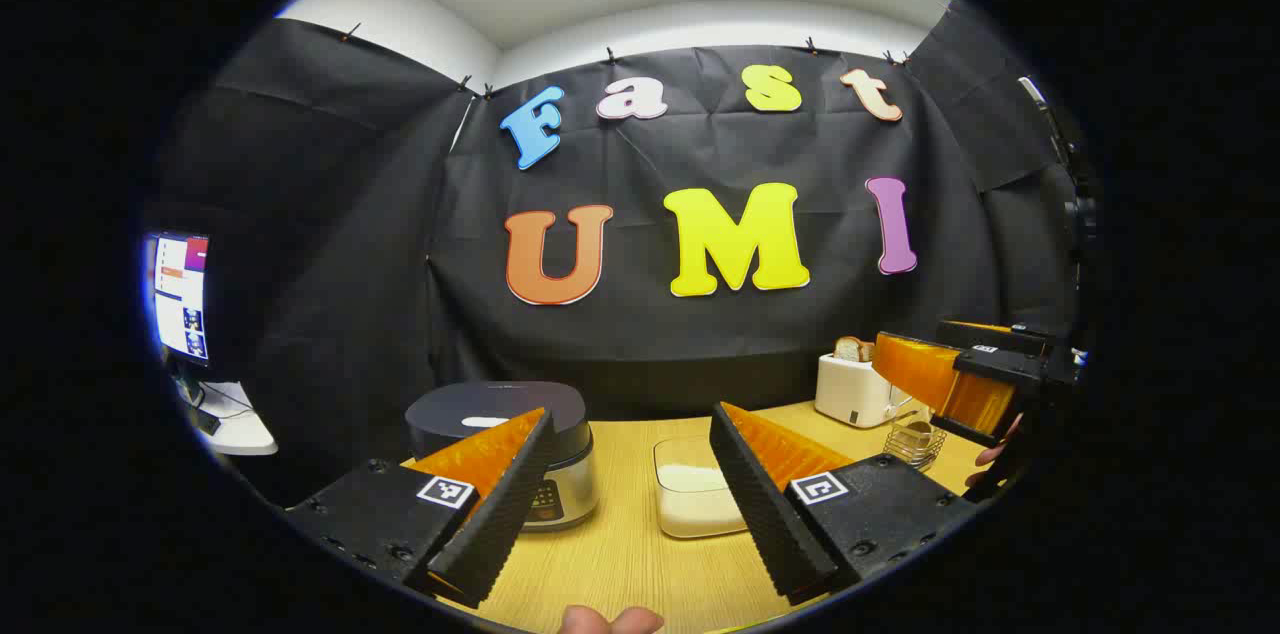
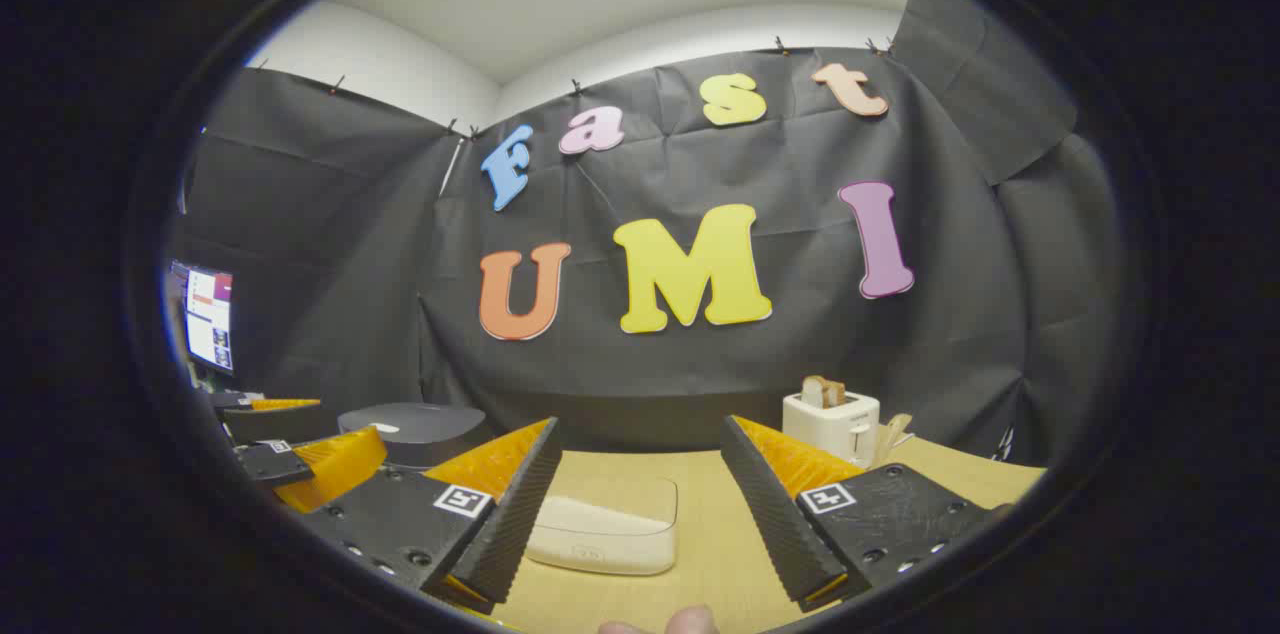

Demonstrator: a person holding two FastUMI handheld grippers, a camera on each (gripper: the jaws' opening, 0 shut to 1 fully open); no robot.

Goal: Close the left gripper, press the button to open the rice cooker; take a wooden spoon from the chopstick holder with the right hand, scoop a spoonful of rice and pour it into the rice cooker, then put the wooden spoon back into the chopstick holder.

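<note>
Holding both sets of fingers spread, nothing gripped: left gripper (image 1: 630, 504) hovers before the rice cooker (image 1: 505, 454), lid down, since it must clench before pressing the button. Right gripper (image 2: 640, 524) waits above the rice tub (image 2: 605, 524); spoon holder (image 1: 915, 442) sits beside the toaster (image 1: 852, 386).

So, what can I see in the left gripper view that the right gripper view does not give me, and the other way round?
Left gripper view: the rice cooker's silver front with its panel, the wire holder beside the toaster, and the right gripper, open, at far right.
Right gripper view: the left gripper, open, at far left, covering the cooker's front.
Shared: the cooker's closed dark lid, the toaster with bread, the dish of rice, the wooden table, the monitor.
</note>
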